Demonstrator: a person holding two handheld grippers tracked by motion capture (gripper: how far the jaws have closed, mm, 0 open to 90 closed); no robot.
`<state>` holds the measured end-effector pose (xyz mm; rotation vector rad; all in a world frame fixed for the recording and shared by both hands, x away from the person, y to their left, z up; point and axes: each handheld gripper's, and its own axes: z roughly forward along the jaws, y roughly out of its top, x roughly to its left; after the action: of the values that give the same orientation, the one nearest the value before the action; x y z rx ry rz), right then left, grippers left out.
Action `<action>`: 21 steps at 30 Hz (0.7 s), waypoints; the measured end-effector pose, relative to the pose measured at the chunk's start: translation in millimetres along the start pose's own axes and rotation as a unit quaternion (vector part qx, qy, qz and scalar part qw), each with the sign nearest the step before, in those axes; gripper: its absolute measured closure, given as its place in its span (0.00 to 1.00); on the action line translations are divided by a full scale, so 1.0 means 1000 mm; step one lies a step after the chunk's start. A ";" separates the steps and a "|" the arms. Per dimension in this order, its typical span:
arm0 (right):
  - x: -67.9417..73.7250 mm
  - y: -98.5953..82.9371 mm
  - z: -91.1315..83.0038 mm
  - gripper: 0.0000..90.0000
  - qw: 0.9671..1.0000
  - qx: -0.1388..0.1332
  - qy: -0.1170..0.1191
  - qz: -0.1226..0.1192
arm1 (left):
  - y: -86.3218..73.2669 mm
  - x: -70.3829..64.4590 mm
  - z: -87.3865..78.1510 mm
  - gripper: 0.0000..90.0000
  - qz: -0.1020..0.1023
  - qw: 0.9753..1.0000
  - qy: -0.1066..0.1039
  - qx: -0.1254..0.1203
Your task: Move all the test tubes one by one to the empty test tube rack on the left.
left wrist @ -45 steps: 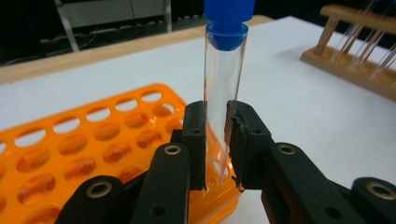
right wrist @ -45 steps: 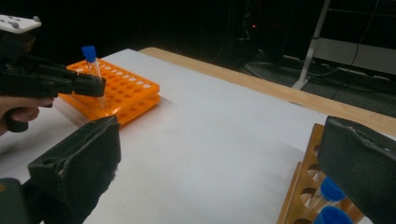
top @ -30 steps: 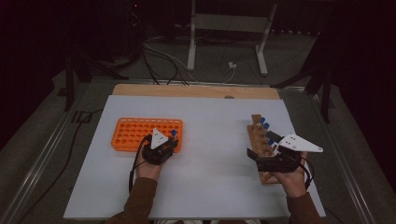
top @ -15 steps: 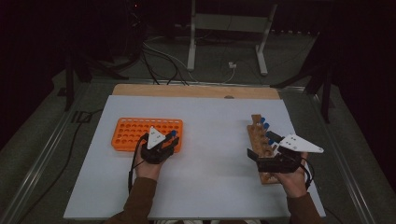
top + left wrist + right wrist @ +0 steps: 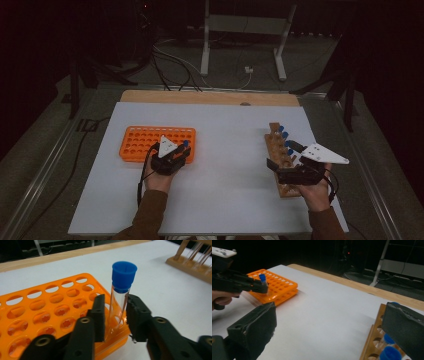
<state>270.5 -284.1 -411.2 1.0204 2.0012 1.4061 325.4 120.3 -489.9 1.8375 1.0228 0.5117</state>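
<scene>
Transfer of capped tubes between two racks on a white tabletop (image 5: 225, 150). The left gripper (image 5: 115, 315) stands at the near right corner of the orange rack (image 5: 145, 142), its jaws flanking a clear tube with a blue cap (image 5: 122, 292) that sits upright in a corner hole; the pads lie at or just off the glass, with a narrow gap visible on at least one side, so whether a firm grasp exists cannot be told. The tube's lower end is already inside the hole. The right gripper (image 5: 332, 327) is spread wide and holds nothing, hovering at the near end of the wooden rack (image 5: 280, 160) on the right side of the tabletop, where further blue-capped tubes (image 5: 390, 353) stand in their holes. Likely hazards: if the left gripper withdraws sideways rather than straight back, a pad could catch the glass and tip the tube or drag the light plastic rack. If the tube is not fully seated, letting go could leave it leaning against the rim. On the right, a wide approach could knock neighbouring caps.
</scene>
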 end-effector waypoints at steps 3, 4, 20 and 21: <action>-0.003 0.000 -0.002 0.00 1.000 -0.001 -0.005 0.002 | 0.002 0.003 -0.007 0.67 -0.016 1.000 -0.010 -0.010; -0.005 0.000 -0.003 0.00 1.000 -0.002 -0.007 0.004 | 0.003 0.003 -0.009 0.64 -0.021 1.000 -0.011 -0.009; -0.037 -0.017 -0.006 0.03 0.999 0.029 -0.033 0.032 | 0.011 0.008 -0.046 0.08 -0.041 0.998 -0.005 -0.051; -0.039 -0.019 -0.006 0.04 0.998 0.033 -0.031 0.033 | 0.011 0.009 -0.047 0.03 -0.043 0.998 -0.004 -0.054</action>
<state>283.9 -321.8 -428.1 1.1546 1.9974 1.3334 302.3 149.6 -458.6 1.6910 1.0444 0.4977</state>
